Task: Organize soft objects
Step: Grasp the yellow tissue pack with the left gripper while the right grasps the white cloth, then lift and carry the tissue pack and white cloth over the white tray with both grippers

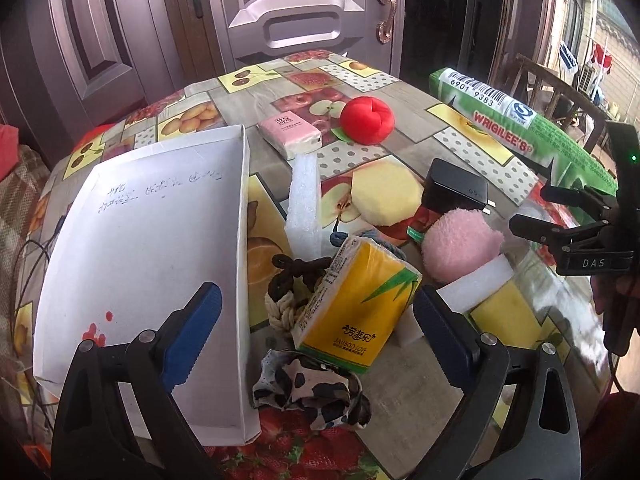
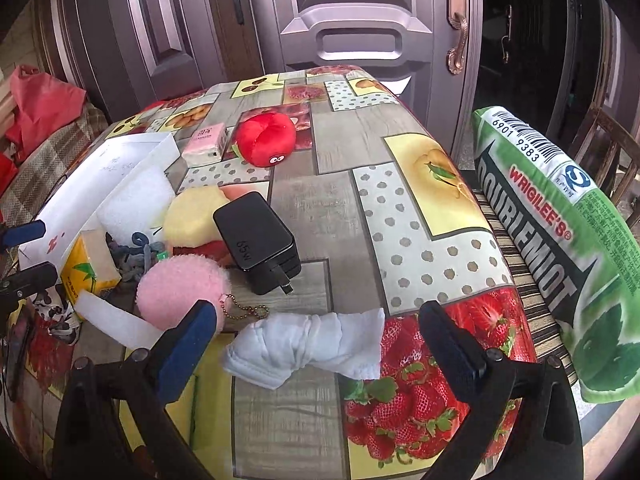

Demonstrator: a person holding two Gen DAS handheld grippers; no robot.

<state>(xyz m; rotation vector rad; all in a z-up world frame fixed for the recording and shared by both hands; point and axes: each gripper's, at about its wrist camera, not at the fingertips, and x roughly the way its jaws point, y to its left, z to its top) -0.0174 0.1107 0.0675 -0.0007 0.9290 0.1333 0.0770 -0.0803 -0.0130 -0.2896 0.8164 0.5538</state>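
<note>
- White cloth [image 2: 308, 346]: lay on the table [image 2: 360, 200] directly ahead of the right gripper [image 2: 320, 344], long axis running left-right across its gap.
- Right gripper: jaws spread wide, empty, nearer arm.
- Left gripper [image 1: 316, 320]: spread wide, empty, facing yellow tissue pack [image 1: 352, 304].

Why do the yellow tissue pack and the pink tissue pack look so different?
The yellow tissue pack is propped up at a tilt against the clutter, while the pink tissue pack lies flat on the table. The yellow one sits near the left gripper, between its open jaws; the pink one lies far off beside the red plush. Both are small wrapped tissue packs.
</note>
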